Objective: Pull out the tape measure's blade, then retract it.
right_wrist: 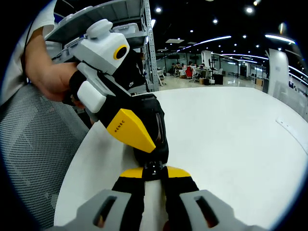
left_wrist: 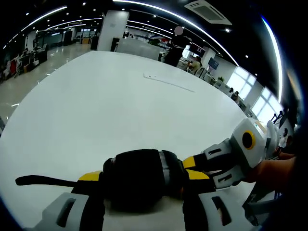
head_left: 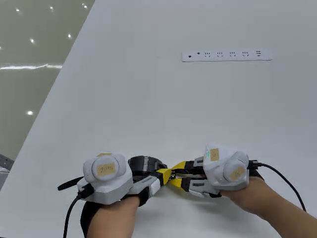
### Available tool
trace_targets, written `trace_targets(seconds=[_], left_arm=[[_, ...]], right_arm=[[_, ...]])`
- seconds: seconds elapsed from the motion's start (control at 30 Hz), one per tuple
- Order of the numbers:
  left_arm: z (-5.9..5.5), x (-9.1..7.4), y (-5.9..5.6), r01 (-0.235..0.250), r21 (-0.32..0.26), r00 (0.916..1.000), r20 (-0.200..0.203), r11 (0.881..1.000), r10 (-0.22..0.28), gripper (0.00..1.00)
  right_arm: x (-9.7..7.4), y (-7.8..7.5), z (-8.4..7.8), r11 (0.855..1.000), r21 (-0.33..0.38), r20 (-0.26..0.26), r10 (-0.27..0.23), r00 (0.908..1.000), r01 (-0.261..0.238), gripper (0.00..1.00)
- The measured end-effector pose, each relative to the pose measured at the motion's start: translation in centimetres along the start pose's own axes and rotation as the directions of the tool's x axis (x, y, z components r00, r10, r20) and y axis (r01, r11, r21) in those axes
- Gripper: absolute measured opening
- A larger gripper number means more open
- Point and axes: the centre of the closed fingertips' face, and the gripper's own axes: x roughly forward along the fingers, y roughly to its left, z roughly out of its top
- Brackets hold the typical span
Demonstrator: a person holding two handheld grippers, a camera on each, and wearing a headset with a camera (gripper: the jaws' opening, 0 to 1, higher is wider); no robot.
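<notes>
Left tool (left_wrist: 143,177) low, around tape measure (left_wrist: 138,166)

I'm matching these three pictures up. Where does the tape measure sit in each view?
Head view: tape measure low centre, between the left gripper and right gripper.
Left gripper view: bottom centre, between that gripper's jaws.
Right gripper view: centre, just above that gripper's jaws.
Shared landmark: the white power strip, lying farther off.
</notes>
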Motion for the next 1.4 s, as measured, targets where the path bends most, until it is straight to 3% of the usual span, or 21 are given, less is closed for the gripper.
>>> trace_targets(seconds=[0.37,0.47,0.73,1.03,1.4], left_arm=[[0.0,0.0,-0.1,0.009,0.025,1.0000,0.001,1.000,-0.009,0.63],[0.0,0.1,-0.1,0.015,0.058,0.9999,-0.005,0.998,-0.015,0.63],[0.4,-0.3,-0.2,0.047,0.078,0.9989,-0.004,0.996,-0.047,0.62],[1.0,-0.8,-0.4,0.074,0.115,0.9972,0.008,0.991,-0.075,0.64],[1.4,-1.3,-0.7,0.122,0.157,0.9922,0.007,0.980,-0.125,0.66]], right_arm=[[-0.1,-0.1,0.2,1.000,-0.005,-0.004,0.000,1.0000,0.000,0.15],[-0.2,-0.1,0.4,1.000,0.001,-0.001,-0.004,1.0000,0.004,0.19],[-0.5,-0.1,0.4,1.000,0.024,-0.011,-0.008,0.9999,0.008,0.32],[-1.2,0.0,0.6,0.999,0.045,-0.017,-0.022,0.9996,0.023,0.39],[-3.0,-0.1,1.2,0.995,0.081,-0.012,-0.060,0.9981,0.061,0.51]])
